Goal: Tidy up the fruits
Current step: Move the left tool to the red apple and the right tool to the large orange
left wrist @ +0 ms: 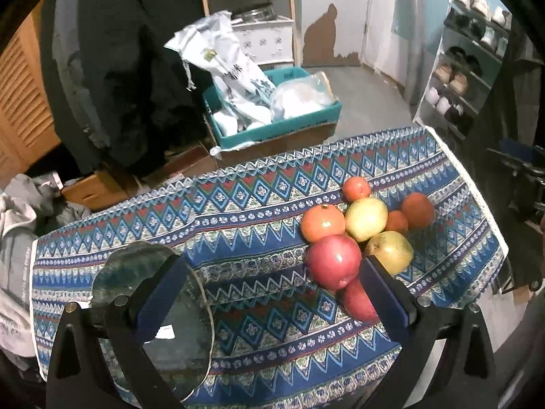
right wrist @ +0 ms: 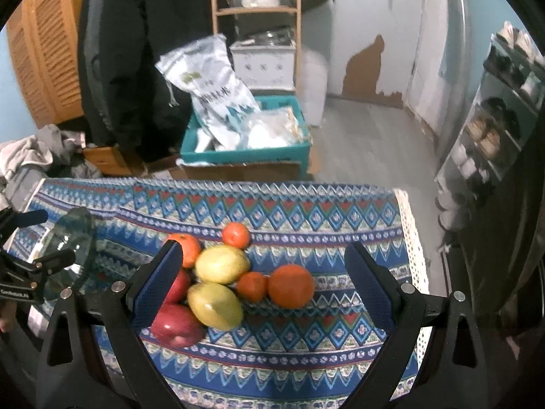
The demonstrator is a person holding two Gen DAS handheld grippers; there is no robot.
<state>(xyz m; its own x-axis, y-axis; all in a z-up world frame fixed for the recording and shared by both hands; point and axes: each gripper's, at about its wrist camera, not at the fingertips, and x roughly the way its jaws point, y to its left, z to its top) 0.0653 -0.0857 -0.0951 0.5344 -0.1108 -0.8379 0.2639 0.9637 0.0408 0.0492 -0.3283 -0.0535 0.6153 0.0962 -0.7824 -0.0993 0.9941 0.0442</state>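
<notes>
Task looks barely begun. All fruit sits in one loose heap on the patterned cloth [right wrist: 306, 351] covering the counter, toward its right half: two red apples [left wrist: 333, 260], two yellow-green pears [right wrist: 221, 264], and several oranges [right wrist: 291, 285] of mixed size, most touching their neighbours.

Glass plate [left wrist: 136, 266] lies on the counter's left part, well apart from the heap, nothing on it. Judged: likely the destination, so every piece is yet to be moved.

Left gripper [left wrist: 272, 293] spread wide, holding nothing, above the cloth between plate and heap. Right gripper [right wrist: 262, 293] also wide and unloaded, over the heap.

Hard to read: the plate is transparent and partly behind a left finger, so its near rim is uncertain. The lower apple is half-hidden by a finger in both views. Fruit count possibly incomplete.
</notes>
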